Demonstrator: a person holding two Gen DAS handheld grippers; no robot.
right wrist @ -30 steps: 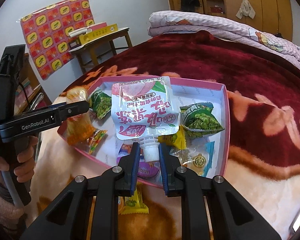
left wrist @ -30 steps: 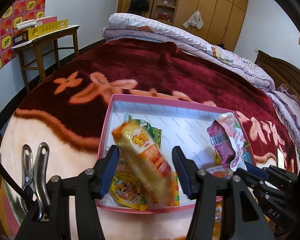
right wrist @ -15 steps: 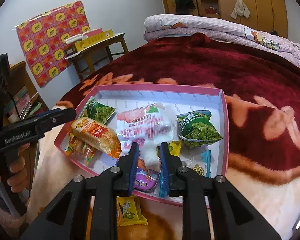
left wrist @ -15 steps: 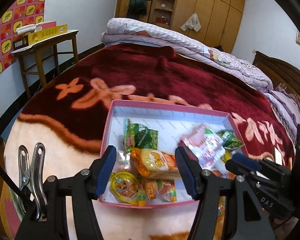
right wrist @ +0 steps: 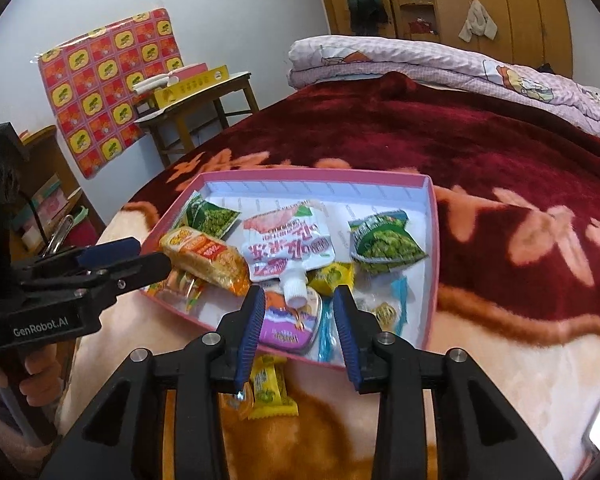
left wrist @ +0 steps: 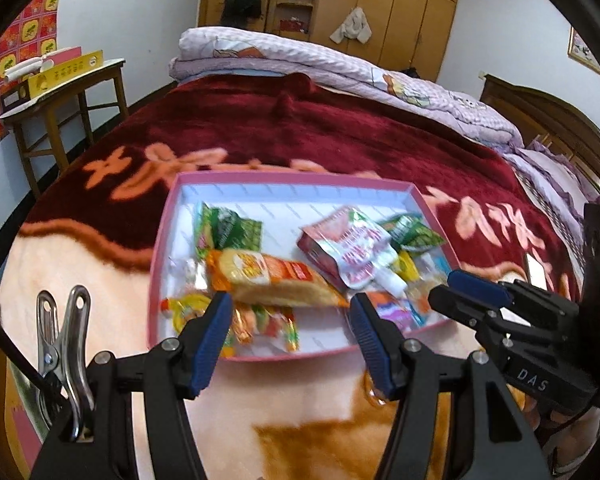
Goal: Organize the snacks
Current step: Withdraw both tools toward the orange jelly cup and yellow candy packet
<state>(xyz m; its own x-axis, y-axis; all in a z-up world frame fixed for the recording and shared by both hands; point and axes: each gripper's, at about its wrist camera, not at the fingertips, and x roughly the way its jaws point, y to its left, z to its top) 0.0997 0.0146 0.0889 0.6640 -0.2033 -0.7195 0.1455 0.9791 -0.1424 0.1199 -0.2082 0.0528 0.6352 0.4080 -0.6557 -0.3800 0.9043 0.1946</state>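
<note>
Right wrist view: yellow snack packet [right wrist: 270, 394] lies outside pink tray [right wrist: 431, 240], just beneath empty, spread right gripper [right wrist: 298, 330]; left gripper [left wrist: 290, 338] likewise gaping, farther left.

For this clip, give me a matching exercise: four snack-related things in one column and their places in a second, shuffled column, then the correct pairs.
Things:
1. white spouted drink pouch with pink print
2. orange-wrapped cracker packet
3. small yellow candy packet
4. green pea bag with blue top edge

Places:
A. on the blanket, outside the pink tray
B. right part of the tray
C. middle of the tray, cap pointing at the right gripper
D. left part of the tray, next to the left gripper

Pairs: 1-C, 2-D, 3-A, 4-B
</note>
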